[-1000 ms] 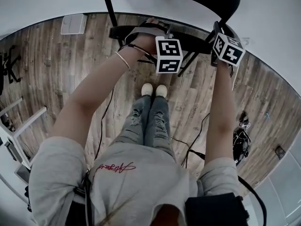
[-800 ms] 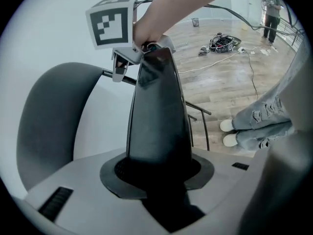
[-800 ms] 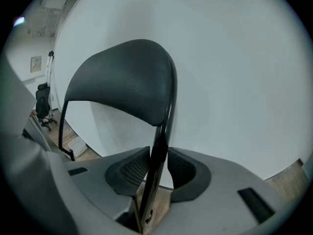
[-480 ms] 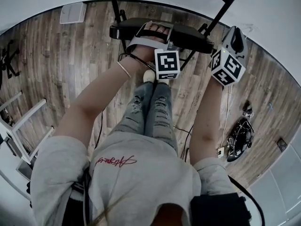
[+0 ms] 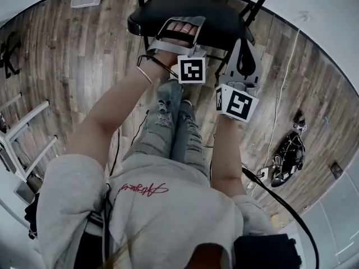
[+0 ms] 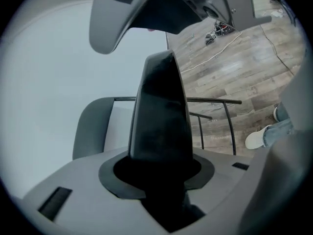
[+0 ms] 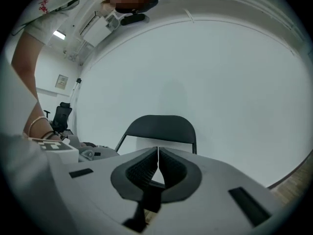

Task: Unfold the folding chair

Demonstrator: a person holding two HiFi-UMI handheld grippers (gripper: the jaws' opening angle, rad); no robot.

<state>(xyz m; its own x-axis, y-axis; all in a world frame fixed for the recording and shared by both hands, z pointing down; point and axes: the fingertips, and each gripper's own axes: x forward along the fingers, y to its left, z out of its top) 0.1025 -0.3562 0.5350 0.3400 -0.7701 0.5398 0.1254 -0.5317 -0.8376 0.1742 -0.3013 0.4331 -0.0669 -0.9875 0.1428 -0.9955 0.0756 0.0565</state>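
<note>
Left gripper was clamped on the seat edge of the folding chair, top centre — right gripper had jaws together, empty.

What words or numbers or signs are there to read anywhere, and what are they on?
Red curly writing on the grey shirt: too swirly and blurred to read.
Black-and-white square patterns on the left cube and the right cube: patterns, not letters.
Small framed wall sign: too small to read.
So there are no words or numbers that can be read.
</note>
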